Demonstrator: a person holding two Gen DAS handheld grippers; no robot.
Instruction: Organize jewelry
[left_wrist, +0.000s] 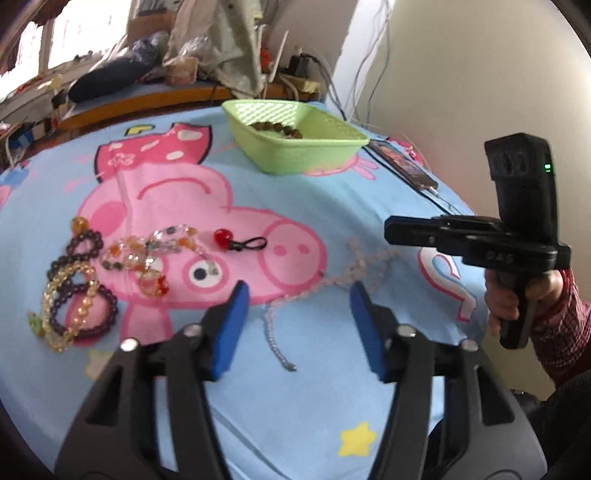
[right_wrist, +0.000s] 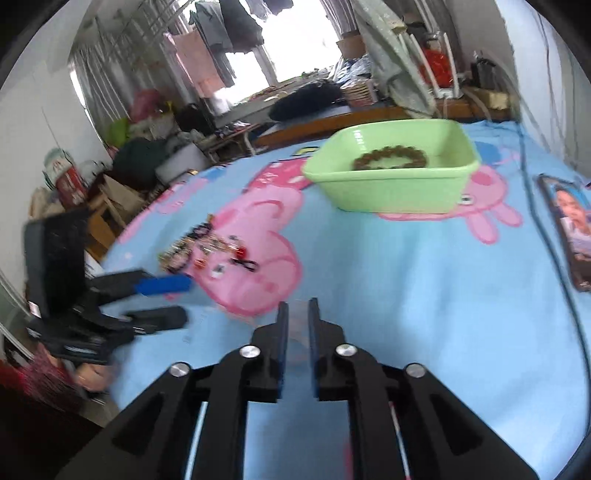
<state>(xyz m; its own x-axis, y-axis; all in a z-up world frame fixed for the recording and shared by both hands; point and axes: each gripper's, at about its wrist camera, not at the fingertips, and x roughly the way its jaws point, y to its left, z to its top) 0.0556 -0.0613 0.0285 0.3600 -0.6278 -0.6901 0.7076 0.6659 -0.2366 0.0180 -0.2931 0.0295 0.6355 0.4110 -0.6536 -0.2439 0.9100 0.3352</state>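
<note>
Risk in the left wrist view centres on the pale pink bead strand (left_wrist: 351, 273), which lies slack on the bed sheet (left_wrist: 332, 206) just ahead of the left gripper (left_wrist: 299, 295), whose jaws stand apart with nothing between them; a closure there could pinch sheet fabric with the beads, or catch one loop and drag the rest. The tangled bracelet pile (left_wrist: 96, 280) near the bed's left edge may lift as a clump, since the strands overlap. The green basket (left_wrist: 295, 151), toward the far edge, already holds a brown bead bracelet (left_wrist: 280, 129). The near end of the pink strand runs behind the gripper's fingers. In the right wrist view the right gripper (right_wrist: 298, 314) has its jaws together; a pale blur shows between the pads, and whether anything is held cannot be told. Motion smear blurs the pile (right_wrist: 207, 247). A phone (right_wrist: 569, 229) near the bed's right edge is cut off by the lens rim.
</note>
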